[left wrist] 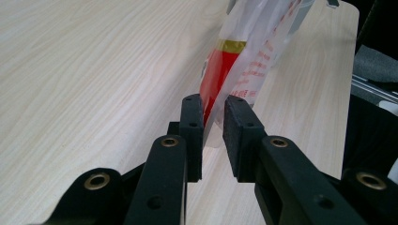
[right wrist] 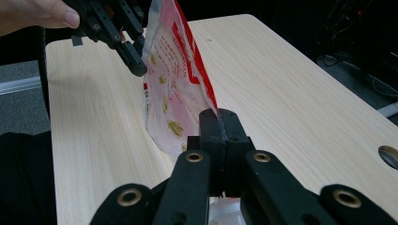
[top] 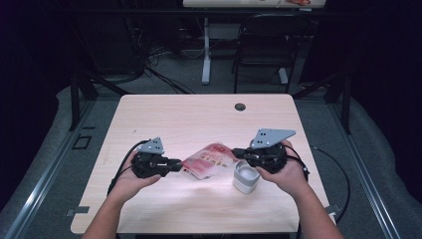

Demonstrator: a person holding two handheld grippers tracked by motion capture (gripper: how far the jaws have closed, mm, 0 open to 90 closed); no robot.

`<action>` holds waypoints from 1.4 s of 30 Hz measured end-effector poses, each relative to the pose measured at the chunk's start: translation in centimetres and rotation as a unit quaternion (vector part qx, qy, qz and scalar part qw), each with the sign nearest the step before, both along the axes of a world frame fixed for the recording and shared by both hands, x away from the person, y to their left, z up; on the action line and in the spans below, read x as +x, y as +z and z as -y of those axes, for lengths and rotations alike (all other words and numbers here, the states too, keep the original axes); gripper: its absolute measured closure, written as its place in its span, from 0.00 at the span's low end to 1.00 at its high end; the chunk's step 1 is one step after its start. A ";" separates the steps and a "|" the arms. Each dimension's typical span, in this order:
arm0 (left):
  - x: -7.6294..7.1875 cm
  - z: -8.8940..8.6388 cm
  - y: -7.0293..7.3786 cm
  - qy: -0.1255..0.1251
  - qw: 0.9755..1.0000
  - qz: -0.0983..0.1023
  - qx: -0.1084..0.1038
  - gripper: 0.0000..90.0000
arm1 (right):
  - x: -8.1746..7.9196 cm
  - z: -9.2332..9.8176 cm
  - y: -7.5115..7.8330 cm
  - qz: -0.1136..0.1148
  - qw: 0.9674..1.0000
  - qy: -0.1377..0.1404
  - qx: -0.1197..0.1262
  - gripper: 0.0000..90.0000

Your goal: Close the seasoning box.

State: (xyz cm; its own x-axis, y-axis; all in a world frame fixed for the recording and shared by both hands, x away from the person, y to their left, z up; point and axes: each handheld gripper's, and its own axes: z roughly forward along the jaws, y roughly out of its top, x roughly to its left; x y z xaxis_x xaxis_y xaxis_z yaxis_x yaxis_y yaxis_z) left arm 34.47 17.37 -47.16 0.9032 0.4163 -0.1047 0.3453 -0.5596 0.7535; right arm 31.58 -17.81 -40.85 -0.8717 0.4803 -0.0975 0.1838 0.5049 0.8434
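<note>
A red and white plastic pouch [top: 209, 160] hangs stretched between my two grippers, just above the table [top: 199, 114]. My left gripper [top: 180, 165] is shut on the pouch's left end. In the left gripper view the pouch [left wrist: 244, 51] rises from between the two pads [left wrist: 192, 122], which press on its edge. My right gripper [top: 235, 153] is shut on the right end. In the right gripper view its jaws [right wrist: 219, 124] pinch the thin film of the pouch [right wrist: 173, 89], and the left gripper [right wrist: 138, 61] grips the far corner.
A small white cup [top: 246, 177] stands on the table just below the right gripper. A cable hole [top: 240, 106] sits near the table's far edge. A dark chair [top: 263, 45] and a second table's leg stand on the floor beyond.
</note>
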 end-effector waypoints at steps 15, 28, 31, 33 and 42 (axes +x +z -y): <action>-0.4 -1.1 -2.0 0.019 1.000 -0.007 -0.008 0.87 | 0.3 -2.1 -0.1 0.002 0.999 0.009 -0.031 1.00; -0.1 -1.3 -3.6 0.027 0.999 -0.018 -0.002 0.87 | 0.7 -3.6 -0.6 0.002 0.999 0.013 -0.043 1.00; -0.1 -1.2 -3.9 0.029 0.999 -0.022 -0.002 0.87 | 0.8 -3.7 -0.7 0.001 0.999 0.014 -0.044 1.00; -0.1 -1.1 -4.1 0.027 0.999 -0.021 0.000 0.87 | 0.8 -3.7 -0.9 0.001 0.999 0.013 -0.043 1.00; 0.0 -1.1 -4.6 0.029 0.999 -0.026 0.004 0.87 | 0.9 -3.9 -1.3 -0.003 0.999 0.016 -0.046 1.00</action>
